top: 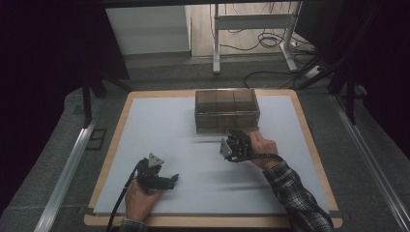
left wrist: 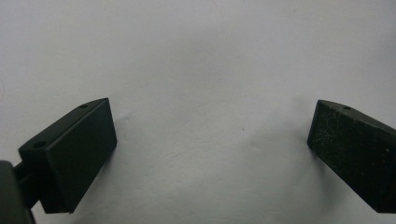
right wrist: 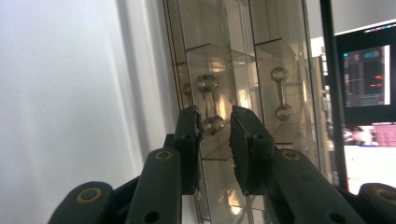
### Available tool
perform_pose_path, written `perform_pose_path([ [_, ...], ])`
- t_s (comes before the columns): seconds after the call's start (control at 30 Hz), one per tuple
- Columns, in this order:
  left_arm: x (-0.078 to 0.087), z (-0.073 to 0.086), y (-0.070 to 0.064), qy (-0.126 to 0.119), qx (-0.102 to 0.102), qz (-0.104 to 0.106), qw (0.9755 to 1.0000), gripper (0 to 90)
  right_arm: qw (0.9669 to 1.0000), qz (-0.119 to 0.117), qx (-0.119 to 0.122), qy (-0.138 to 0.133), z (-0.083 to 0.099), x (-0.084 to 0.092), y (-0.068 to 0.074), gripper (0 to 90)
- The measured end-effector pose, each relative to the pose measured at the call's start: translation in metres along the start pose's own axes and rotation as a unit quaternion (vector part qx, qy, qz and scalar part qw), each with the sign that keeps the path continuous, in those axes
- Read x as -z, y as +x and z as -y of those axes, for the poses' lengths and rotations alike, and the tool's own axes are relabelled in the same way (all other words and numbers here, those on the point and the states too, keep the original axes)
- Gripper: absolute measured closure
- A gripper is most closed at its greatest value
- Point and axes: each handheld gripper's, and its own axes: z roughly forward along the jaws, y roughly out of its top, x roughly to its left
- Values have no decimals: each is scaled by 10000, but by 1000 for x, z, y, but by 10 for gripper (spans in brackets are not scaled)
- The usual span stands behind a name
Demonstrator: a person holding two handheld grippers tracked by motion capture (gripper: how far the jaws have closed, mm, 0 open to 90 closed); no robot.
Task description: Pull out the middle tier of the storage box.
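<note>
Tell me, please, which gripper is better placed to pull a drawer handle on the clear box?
The right gripper: it is at the clear box, jaws around a drawer handle. The left gripper rests apart on the white mat.

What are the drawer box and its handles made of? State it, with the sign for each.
Drawer box: looks like clear, brown-tinted plastic, glossy; the dividers show through its walls and light glints on them.
Handles: seem transparent too, plastic or glass, dumbbell-shaped with bright rims.
The right gripper has its jaws around one handle.

Clear acrylic drawer box point(top: 226, 110), drawers shut, standing upright just ahead of right gripper point(right wrist: 217, 126); metal drawer handle point(right wrist: 208, 102) between its narrowly parted jaws.
</note>
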Motion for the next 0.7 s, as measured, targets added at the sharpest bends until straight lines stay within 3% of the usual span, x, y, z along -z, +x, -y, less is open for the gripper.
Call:
perform_pose_path([
  [0.23,0,0,0,-18,22,-3,10000,8,9983,-438,-348,-186,3,2,-13,705],
  [0.47,0,0,0,8,-24,-3,10000,8,9933,-840,-713,-353,7,2,-23,696],
  [0.7,0,0,0,8,-24,-3,10000,8,9844,-1380,-990,-462,12,2,-36,694],
])
